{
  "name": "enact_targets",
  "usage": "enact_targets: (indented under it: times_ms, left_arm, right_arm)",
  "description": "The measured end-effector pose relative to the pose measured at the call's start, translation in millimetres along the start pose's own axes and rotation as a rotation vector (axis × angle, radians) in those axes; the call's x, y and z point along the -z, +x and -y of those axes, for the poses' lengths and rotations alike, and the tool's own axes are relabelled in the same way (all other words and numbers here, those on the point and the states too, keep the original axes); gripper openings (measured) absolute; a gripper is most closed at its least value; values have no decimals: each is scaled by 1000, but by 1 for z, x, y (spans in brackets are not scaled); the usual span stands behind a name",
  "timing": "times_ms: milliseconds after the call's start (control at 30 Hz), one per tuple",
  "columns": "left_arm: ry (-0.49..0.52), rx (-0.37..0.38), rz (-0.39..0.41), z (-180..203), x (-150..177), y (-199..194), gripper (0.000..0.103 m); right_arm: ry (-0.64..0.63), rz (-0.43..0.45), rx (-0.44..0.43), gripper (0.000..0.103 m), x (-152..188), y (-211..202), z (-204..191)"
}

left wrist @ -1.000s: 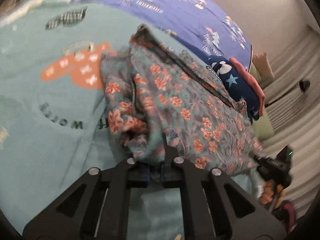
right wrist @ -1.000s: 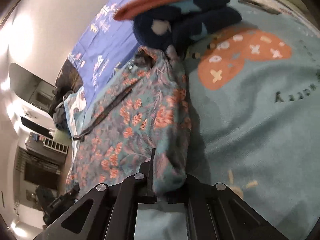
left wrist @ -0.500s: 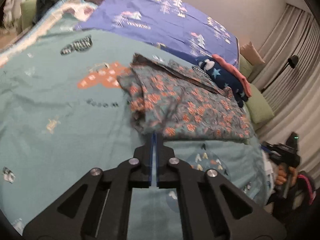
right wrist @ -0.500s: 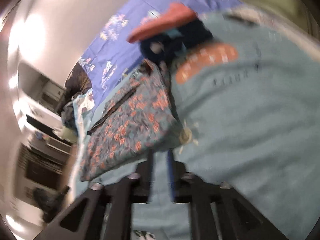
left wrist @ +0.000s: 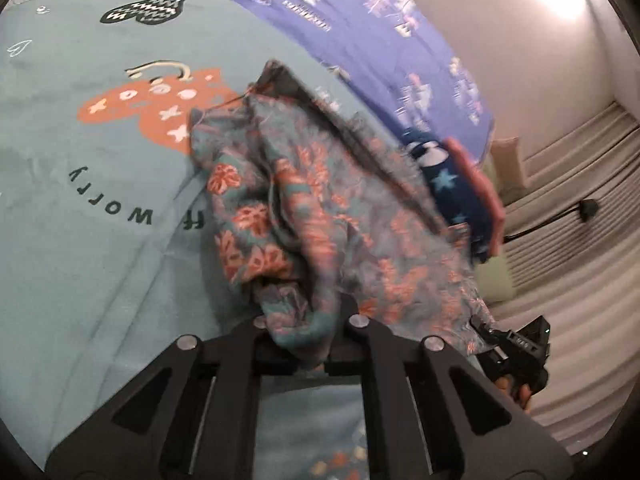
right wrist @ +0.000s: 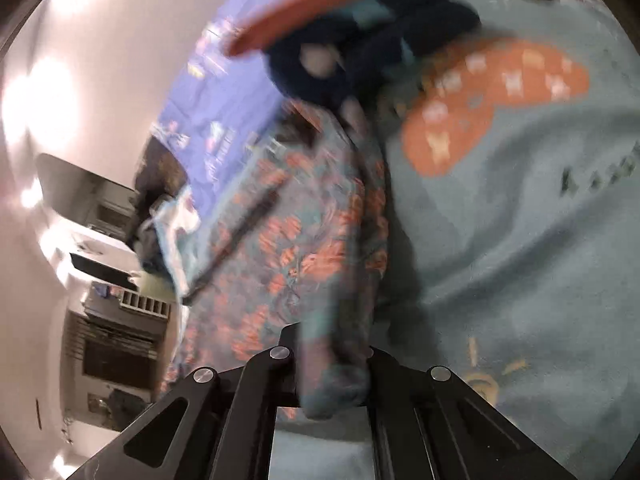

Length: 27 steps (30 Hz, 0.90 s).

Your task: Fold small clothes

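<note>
In the left wrist view, the left gripper is pinching a bunched corner of the floral garment between its narrowed jaws. The cloth is rising straight ahead of the fingers and draping down onto the teal bedspread. Beyond it and to the right, a folded navy star-print piece with a coral one on top is lying just beside the garment's far edge, with a purple sheet farther off. The right gripper is showing low at the right, near the garment's other corner.

In the right wrist view, the right gripper is clamping a thick fold of the same garment, which is stretching ahead and to the left, blurred by motion.

The fabric is looking thin, light and limp, likely to sag and slide, so hemmed corners and the thicker edge seem the surest places to hold.

Half a second ago both grippers were hovering back from the garment, the left one closed on nothing, while the garment was lying flat; now each is gripping a corner again and the cloth is lifting.
</note>
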<state>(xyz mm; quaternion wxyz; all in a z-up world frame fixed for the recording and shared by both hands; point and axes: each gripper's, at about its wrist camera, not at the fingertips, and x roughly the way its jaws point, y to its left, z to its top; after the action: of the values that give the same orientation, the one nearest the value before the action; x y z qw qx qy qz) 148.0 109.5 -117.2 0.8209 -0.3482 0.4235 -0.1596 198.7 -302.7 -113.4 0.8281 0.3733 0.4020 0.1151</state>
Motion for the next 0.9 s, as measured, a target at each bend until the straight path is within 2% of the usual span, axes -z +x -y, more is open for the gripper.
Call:
enact_targets:
  times_ms: [67,167,233,267,333,400,433,467,500,533,567,600,633,667,733,767,800,900]
  left_arm:
    - [43,17,-20,9,7,-15,8]
    - [163,9,-59,26,34,-46,8]
    - [241,14,-91,33,58,-68,9]
    - [296,-4,-108,37,74,-78,11]
    - [385,-89,-126,38,95,-88,18]
    - [438,-179,-140,34,105,-94,27]
    - [451,-219,-142,32,106,-97,30]
    - [450,-239,-133,27,104,-104,37]
    - [442,-253,-106,24,97,-111,49]
    - [439,-264,-63,23,88,-117,55]
    - [443,-279,-10,25,79,-121,60]
    - [455,-284,43,28,63,-121,62]
    - [457,-271,57,28,51,-116,63]
    - [454,-235,61,29,32,-104,66]
    - [431,-232,41,27,2,-71,70]
    - [431,-243,25,25,-7,-58,70]
    - [421,-286,0,21,-24,-31,70]
    - [372,-315,-78,8,-48,19,70]
  right_arm:
    - [-34,-9,4,2,9,-23,-11]
    - [-89,-30,36,2,33,-66,-17]
    - [-113,-82,96,2,57,-85,-12]
    - [-127,-116,152,3,72,-90,-5]
    - [-132,-158,235,13,90,-93,12]
    - [-103,-196,327,23,96,-93,31]
    - [-78,-182,353,28,93,-98,39]
    - [-52,-151,350,35,88,-104,44]
    - [-33,-95,339,36,78,-113,44]
    - [-47,-32,340,36,68,-119,40]
    - [-102,25,343,38,55,-120,31]
    - [-159,52,343,47,43,-118,22]
    - [-214,69,354,51,30,-109,13]
    - [-250,76,358,52,20,-100,5]
    - [-342,43,318,53,-4,-69,-10]
    - [-372,16,312,55,-14,-54,-14]
    - [-394,-17,320,57,-26,-34,-17]
    - [-365,-85,346,57,-54,4,-6]
